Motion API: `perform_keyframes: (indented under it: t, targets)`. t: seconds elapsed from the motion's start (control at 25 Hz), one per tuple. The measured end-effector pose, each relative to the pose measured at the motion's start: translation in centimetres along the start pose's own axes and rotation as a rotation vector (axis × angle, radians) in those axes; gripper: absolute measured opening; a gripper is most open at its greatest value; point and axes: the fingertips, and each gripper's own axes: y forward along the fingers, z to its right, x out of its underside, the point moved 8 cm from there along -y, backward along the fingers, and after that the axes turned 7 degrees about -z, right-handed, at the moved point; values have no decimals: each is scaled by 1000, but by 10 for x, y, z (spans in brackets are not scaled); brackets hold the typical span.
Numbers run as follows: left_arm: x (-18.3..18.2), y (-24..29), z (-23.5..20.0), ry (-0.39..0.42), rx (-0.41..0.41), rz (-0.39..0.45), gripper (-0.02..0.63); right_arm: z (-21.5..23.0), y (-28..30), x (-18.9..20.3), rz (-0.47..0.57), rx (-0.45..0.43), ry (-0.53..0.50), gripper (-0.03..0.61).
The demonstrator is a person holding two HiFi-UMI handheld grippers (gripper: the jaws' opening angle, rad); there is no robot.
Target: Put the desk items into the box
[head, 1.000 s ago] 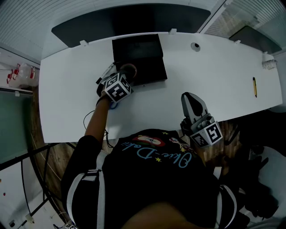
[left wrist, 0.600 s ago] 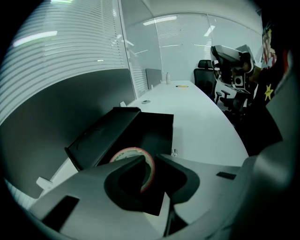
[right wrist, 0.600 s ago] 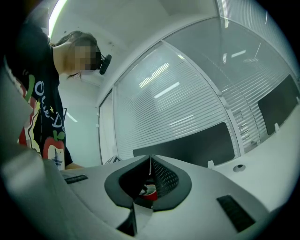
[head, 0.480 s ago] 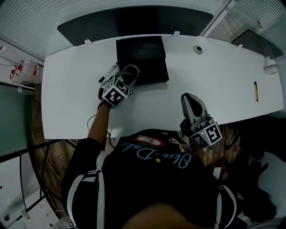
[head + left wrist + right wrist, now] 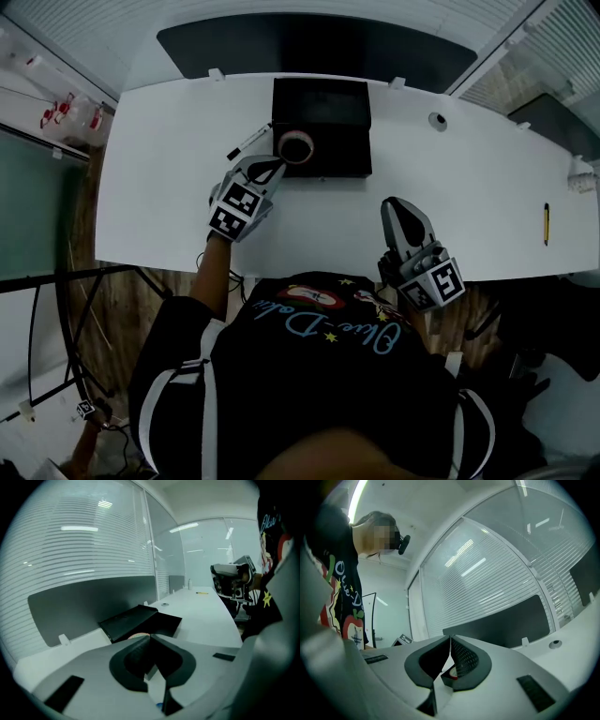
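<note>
A black box (image 5: 328,112) lies open on the white desk (image 5: 169,187). A tape roll (image 5: 296,147) rests inside it near the front left corner. A black marker pen (image 5: 248,141) lies on the desk just left of the box. My left gripper (image 5: 272,165) hovers in front of the roll, a little short of the box; its jaws have just been closing and now meet with nothing between them (image 5: 149,637). The box's edge (image 5: 131,620) shows just beyond the tips. My right gripper (image 5: 397,202) is shut and empty (image 5: 450,638), held near the desk's front edge.
A yellow pencil (image 5: 546,223) lies far right on the desk. A round cable grommet (image 5: 437,120) sits right of the box. A dark partition (image 5: 319,42) runs behind the desk, with slatted blinds (image 5: 70,550) above it.
The left gripper let go of the tape roll in the box, drew back and up from the box's edge, and its jaws closed. The right gripper stayed put.
</note>
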Motion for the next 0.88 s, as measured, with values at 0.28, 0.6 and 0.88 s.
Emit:
perform_keyframes:
  t: [0.28,0.6,0.88]
  targets:
    - [10,-44,-6,-167,-153,100,17,-3,19,0,5,-98,36,12]
    - [29,-88,-4,-308,-295,159,18,-6,37,9,-48,-211,24,12]
    - [32,-120,9,-289,-407,186,18,-11,50,19,-85,-298,41,12]
